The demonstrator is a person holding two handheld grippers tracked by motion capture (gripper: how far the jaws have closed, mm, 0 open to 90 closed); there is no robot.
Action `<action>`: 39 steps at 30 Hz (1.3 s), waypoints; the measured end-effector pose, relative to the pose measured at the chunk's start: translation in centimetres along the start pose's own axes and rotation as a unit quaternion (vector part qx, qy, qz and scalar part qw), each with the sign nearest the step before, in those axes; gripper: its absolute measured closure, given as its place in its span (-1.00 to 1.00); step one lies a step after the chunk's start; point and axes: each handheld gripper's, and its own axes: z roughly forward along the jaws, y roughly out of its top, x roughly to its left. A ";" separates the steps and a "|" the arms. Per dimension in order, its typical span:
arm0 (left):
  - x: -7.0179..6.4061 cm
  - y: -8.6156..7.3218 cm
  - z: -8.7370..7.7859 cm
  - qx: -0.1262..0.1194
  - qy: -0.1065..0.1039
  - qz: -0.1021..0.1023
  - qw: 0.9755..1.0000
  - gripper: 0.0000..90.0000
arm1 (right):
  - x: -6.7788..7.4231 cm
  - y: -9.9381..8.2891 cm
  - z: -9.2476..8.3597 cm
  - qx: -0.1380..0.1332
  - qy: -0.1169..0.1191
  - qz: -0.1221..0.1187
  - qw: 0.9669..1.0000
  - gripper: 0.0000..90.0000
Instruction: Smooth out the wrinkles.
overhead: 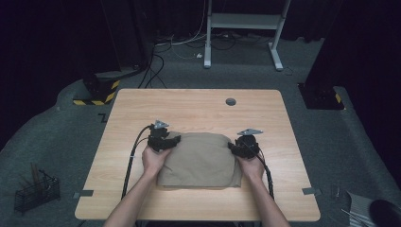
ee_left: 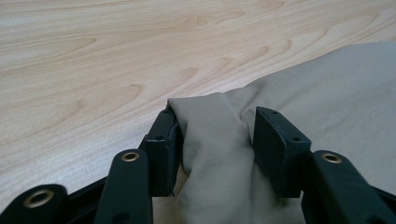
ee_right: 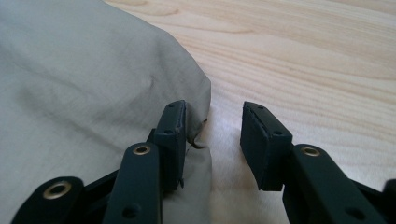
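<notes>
At mid-counter (overhead: 198,101), both hands lay palm-down; left gripper (ee_left: 217,133) grasped the beige folded cloth (overhead: 201,158), right gripper (ee_right: 212,133) fingers released.

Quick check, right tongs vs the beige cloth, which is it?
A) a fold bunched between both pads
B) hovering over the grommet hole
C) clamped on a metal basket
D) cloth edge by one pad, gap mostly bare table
D: in the right gripper view the beige cloth ends at the inner pad of the right tongs, and bare wooden table shows through the gap up to the other pad.
</notes>
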 end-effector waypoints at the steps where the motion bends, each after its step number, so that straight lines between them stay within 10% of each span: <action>1: -0.1 -0.2 -0.2 -0.001 0.001 0.001 1.000 0.14 | 0.1 -0.1 -0.2 0.000 0.000 0.000 1.000 0.34; 22: -1.6 -2.2 -2.1 -0.013 -0.012 0.001 1.000 0.00 | 0.6 -2.1 -2.1 -0.003 0.006 -0.008 1.000 0.25; 32: -1.1 -2.0 -3.2 -0.029 -0.016 -0.006 0.999 -0.12 | 0.3 -2.6 -3.7 -0.037 -0.010 0.001 0.999 0.25; 39: -2.1 -1.6 -5.8 -0.065 -0.030 0.018 0.997 -0.15 | 1.9 -2.1 -5.8 -0.080 0.021 -0.013 0.997 0.26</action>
